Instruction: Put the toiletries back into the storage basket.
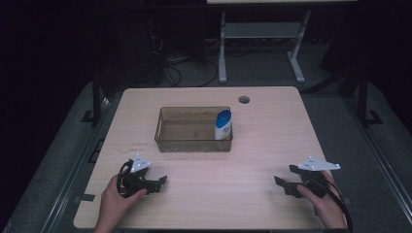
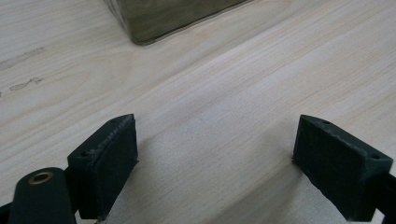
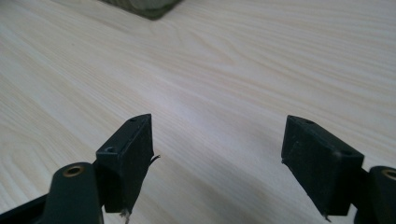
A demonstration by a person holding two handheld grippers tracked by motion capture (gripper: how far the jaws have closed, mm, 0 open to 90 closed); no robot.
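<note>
A clear brownish plastic bin (image 1: 193,141) stands in the middle of the light wooden table (image 1: 252,194). Upright in its right end is a white bottle with a blue cap (image 1: 223,124). My left gripper (image 1: 160,180) rests near the front left of the table, open, with bare wood between its jaws (image 2: 215,140); a corner of the bin (image 2: 140,28) lies ahead of it. My right gripper (image 1: 284,177) sits at the front right, also open and empty (image 3: 217,144). A corner of the bin (image 3: 149,7) peeks in at the top of the right gripper view.
A round cable hole (image 1: 244,99) is near the table's far edge. Beyond the table, on a dark floor, are a white desk frame (image 1: 257,39) and tangled cables (image 1: 184,68). Faint marks (image 2: 23,72) show on the wood left of the bin.
</note>
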